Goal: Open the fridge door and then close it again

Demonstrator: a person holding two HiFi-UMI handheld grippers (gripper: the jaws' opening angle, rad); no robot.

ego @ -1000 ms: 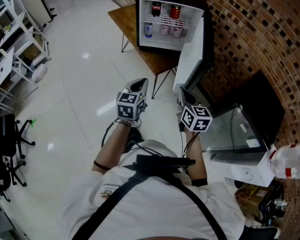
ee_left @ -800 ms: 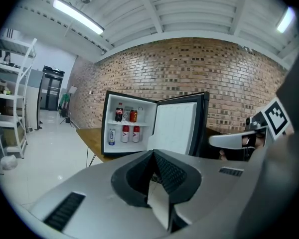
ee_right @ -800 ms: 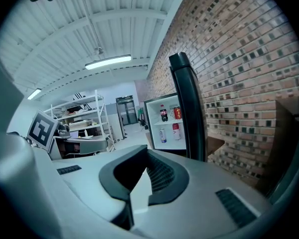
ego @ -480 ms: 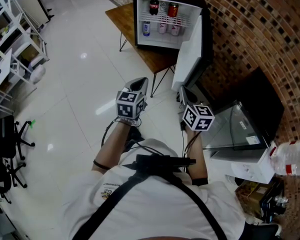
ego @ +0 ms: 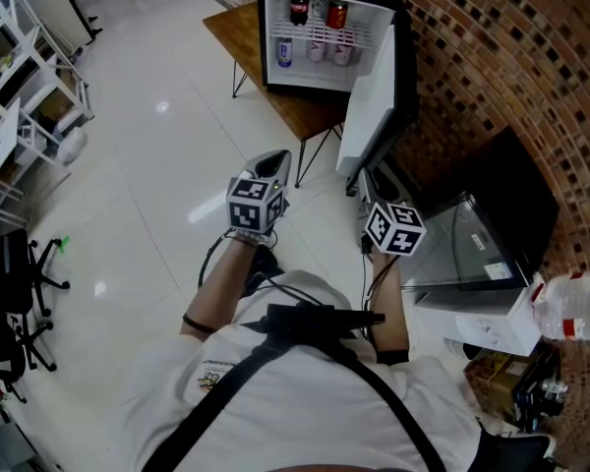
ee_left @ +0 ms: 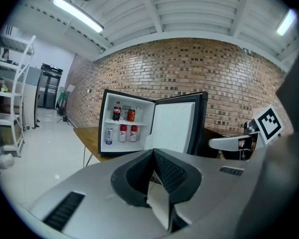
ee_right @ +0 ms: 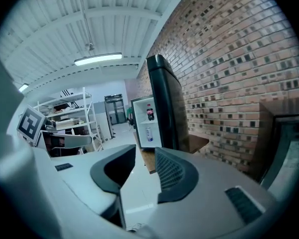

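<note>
A pale, glossy tiled floor (ego: 157, 165) is seen across the left of the room, and a brick wall (ego: 492, 57) runs along the right. White shelving (ego: 29, 96) is set at the far left, with a black office chair (ego: 20, 293) nearer on the same side. At the far end a small wooden table (ego: 238, 37) on thin dark legs is placed against the brick wall, and the fridge (ego: 275, 28) is stood on it. The fridge door (ego: 369, 111) is swung wide open toward the right and near side, so that its white inner face is shown. Inside the fridge a dark cola bottle (ego: 299, 10) and a red can (ego: 336, 15) are kept on the upper shelf; a blue-and-white can (ego: 284, 51) and two white-and-red bottles (ego: 318, 49) are lined up on the lower one. To the near right a dark glass-fronted cabinet (ego: 472, 244) is seen, and a clear water bottle (ego: 575, 318) is laid at the right edge. The left gripper (ego: 272, 170) is held over the floor, well short of the table, with its jaws clenched together on nothing. The right gripper (ego: 366, 180) is held close by the door's near lower edge; its jaws have just been opening and are parted, with nothing between the pads.
</note>
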